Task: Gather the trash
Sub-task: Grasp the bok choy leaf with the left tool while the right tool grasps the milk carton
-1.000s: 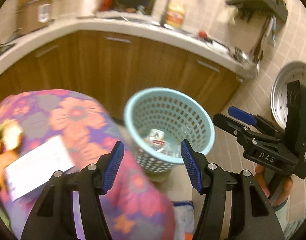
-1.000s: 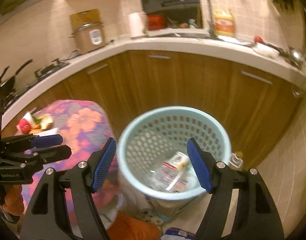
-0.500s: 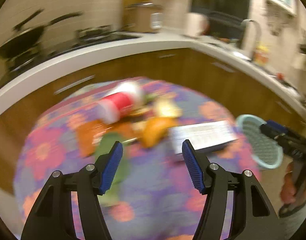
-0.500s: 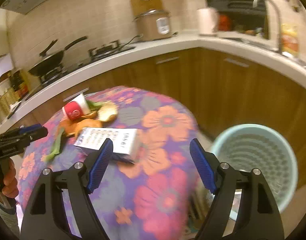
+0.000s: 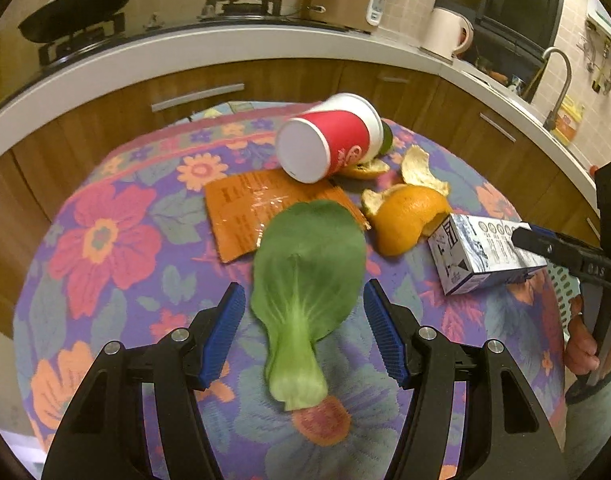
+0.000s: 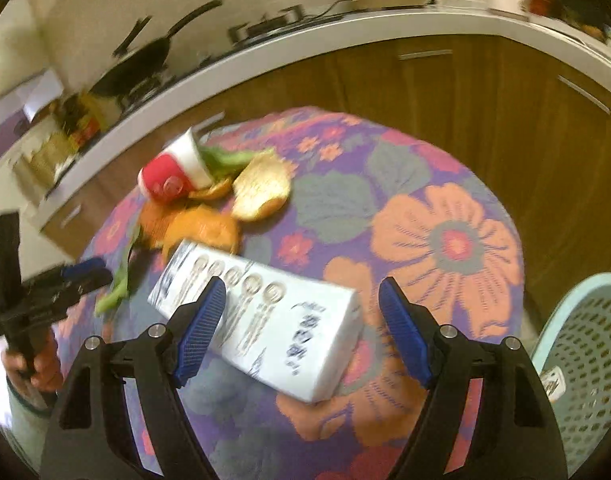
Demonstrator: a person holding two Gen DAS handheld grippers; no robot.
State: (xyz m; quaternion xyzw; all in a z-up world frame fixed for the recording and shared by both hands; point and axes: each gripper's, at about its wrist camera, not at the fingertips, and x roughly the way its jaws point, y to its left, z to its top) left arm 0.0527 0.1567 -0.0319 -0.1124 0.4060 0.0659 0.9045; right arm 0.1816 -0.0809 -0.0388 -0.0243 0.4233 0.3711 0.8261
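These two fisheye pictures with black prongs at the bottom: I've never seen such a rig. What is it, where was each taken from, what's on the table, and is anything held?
No robot here: a person carries a hand-held grasping tool in each hand, with a camera on each that looks along its two blue-padded prongs.

The left wrist view shows the left tool open above a green vegetable leaf, pads clear of it. The right wrist view shows the right tool open over a white carton, not gripping it. Each tool also shows at the edge of the other's picture.

On the flowered tablecloth lie a tipped red paper cup, orange peels and an orange wrapper. A pale blue basket stands beside the table, some trash inside.

Nothing is held.
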